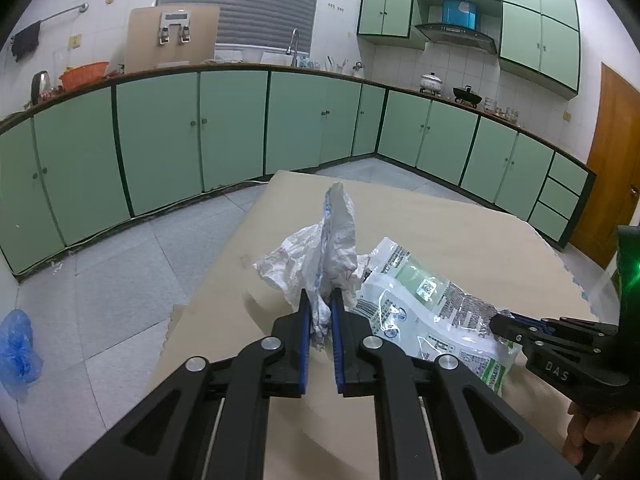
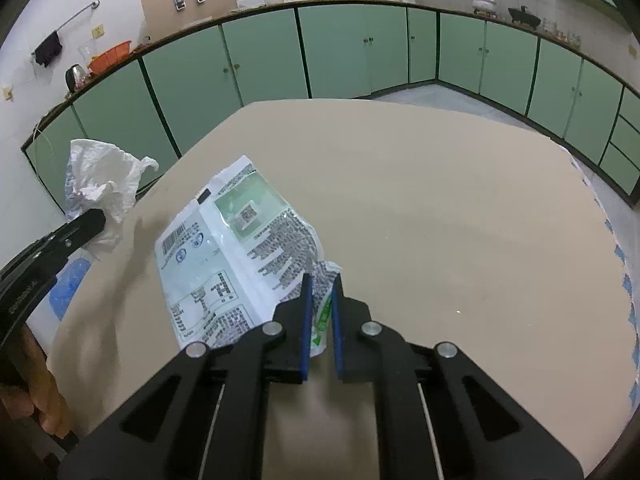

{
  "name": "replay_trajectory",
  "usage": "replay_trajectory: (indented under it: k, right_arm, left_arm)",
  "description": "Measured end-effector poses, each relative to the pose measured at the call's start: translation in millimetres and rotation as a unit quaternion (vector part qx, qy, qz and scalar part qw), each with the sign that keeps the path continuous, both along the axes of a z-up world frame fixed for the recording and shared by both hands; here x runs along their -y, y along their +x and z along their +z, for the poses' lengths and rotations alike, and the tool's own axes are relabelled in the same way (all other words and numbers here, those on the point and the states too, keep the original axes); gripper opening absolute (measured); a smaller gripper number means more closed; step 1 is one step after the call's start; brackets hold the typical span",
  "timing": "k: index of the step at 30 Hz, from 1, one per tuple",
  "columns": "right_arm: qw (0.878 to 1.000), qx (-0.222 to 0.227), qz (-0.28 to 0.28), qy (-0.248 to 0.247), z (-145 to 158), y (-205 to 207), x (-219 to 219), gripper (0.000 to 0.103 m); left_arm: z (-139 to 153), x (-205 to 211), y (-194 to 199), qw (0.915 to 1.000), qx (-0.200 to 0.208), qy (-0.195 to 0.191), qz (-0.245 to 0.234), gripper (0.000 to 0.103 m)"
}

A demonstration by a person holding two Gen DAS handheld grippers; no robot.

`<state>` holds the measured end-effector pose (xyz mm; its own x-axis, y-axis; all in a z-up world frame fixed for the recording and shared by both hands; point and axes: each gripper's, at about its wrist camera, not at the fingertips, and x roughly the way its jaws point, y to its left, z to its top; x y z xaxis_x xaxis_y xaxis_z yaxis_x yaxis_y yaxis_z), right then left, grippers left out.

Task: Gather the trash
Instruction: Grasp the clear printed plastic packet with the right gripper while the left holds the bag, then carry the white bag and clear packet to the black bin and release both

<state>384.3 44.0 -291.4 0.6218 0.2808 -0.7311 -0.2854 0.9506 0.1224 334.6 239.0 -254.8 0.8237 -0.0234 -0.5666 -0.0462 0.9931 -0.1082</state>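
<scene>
A crumpled white plastic bag [image 1: 320, 248] stands up between the blue pads of my left gripper [image 1: 321, 296], which is shut on it above the tan table [image 1: 460, 224]. Seen from the right wrist, the same bag [image 2: 104, 176] hangs at the left beyond the table's edge, held by the left gripper [image 2: 90, 220]. A printed white and green food wrapper [image 2: 236, 240] lies on the table, and my right gripper [image 2: 322, 282] is shut on its near corner. In the left wrist view the wrapper [image 1: 420, 300] lies to the right, with the right gripper [image 1: 498, 320] at its end.
Green kitchen cabinets [image 1: 200, 132] run along the walls behind the table. A blue plastic bag [image 1: 18, 348] lies on the tiled floor at the left. A wooden door [image 1: 612, 160] stands at the right. A hand [image 1: 588, 432] holds the right gripper's handle.
</scene>
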Motion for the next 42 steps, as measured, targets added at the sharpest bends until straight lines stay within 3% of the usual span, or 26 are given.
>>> replay_trajectory:
  k: [11, 19, 30, 42]
  right_arm:
    - [0.999, 0.027, -0.013, 0.021, 38, -23, 32, 0.006]
    - [0.997, 0.054, -0.042, 0.030, 66, -50, 84, 0.006]
    - [0.990, 0.080, -0.107, 0.035, 83, -90, 181, 0.006]
    - [0.982, 0.092, -0.162, 0.042, 89, -129, 263, 0.006]
  left_arm:
    - [18, 17, -14, 0.9999, 0.007, 0.012, -0.004, 0.010]
    - [39, 49, -38, 0.9996, 0.014, 0.012, -0.021, 0.010]
    - [57, 136, -57, 0.9957, 0.014, 0.020, -0.089, 0.010]
    - [67, 213, -53, 0.9889, 0.017, 0.032, -0.144, 0.010]
